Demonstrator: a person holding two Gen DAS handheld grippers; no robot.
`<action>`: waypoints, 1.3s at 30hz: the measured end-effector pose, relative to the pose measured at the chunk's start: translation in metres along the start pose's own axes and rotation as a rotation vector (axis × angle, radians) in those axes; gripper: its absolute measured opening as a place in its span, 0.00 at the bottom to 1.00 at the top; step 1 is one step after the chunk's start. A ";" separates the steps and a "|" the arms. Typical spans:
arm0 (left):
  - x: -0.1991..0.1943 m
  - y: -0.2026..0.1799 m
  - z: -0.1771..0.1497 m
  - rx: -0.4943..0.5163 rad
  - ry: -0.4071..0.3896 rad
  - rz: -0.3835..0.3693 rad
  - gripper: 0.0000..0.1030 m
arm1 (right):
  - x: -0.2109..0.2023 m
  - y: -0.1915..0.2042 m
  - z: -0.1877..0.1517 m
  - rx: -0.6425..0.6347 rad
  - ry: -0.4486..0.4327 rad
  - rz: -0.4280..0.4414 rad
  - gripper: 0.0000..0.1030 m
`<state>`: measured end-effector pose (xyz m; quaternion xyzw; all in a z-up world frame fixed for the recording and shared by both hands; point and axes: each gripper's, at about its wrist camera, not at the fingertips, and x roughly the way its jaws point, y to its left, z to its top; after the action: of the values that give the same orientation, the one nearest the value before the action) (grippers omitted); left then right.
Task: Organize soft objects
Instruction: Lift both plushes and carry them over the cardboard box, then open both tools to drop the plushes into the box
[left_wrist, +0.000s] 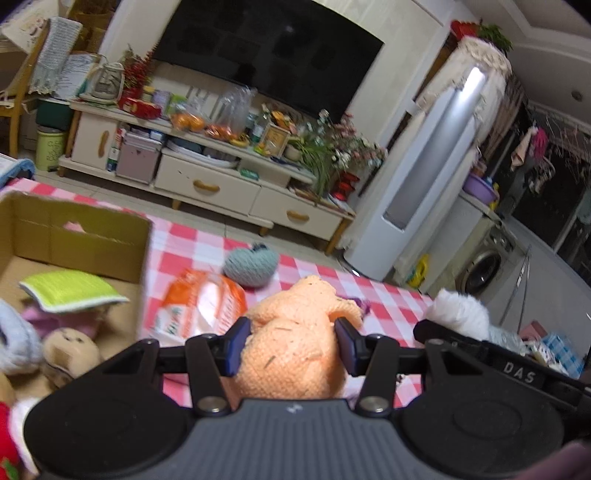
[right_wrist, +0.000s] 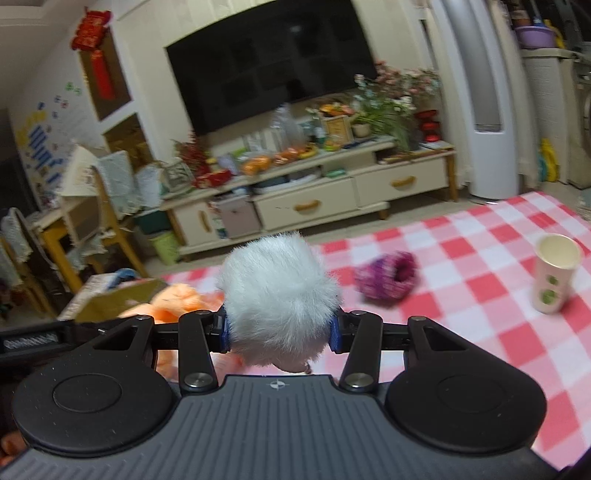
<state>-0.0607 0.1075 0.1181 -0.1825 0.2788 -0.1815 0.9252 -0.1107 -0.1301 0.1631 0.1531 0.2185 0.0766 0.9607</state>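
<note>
My left gripper (left_wrist: 293, 345) is shut on an orange knitted soft toy (left_wrist: 295, 332), held above the red-and-white checked cloth (left_wrist: 192, 240). To its left stands an open cardboard box (left_wrist: 74, 236) with a green cloth (left_wrist: 68, 290), a small brown bear (left_wrist: 70, 349) and other soft things inside. A grey-blue knitted ball (left_wrist: 251, 267) and an orange-white packet (left_wrist: 201, 308) lie on the cloth ahead. My right gripper (right_wrist: 280, 328) is shut on a white fluffy toy (right_wrist: 277, 295), which also shows at the right of the left wrist view (left_wrist: 458, 312). A purple knitted ring (right_wrist: 386, 277) lies further on.
A paper cup (right_wrist: 554, 277) with green dots stands on the cloth at the right. Beyond the table edge are a cluttered TV cabinet (left_wrist: 221, 181), a black TV (left_wrist: 273, 51) and a white tower air conditioner (left_wrist: 424, 177).
</note>
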 end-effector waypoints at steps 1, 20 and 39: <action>-0.002 0.003 0.003 -0.006 -0.009 0.007 0.48 | 0.001 0.008 0.003 -0.003 -0.002 0.019 0.55; -0.034 0.114 0.047 -0.185 -0.116 0.270 0.48 | 0.092 0.164 0.036 -0.106 0.053 0.337 0.56; -0.018 0.159 0.055 -0.256 -0.099 0.377 0.59 | 0.123 0.204 0.007 -0.171 0.187 0.273 0.90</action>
<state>-0.0057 0.2663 0.0996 -0.2519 0.2828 0.0406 0.9246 -0.0144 0.0862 0.1876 0.0911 0.2769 0.2384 0.9264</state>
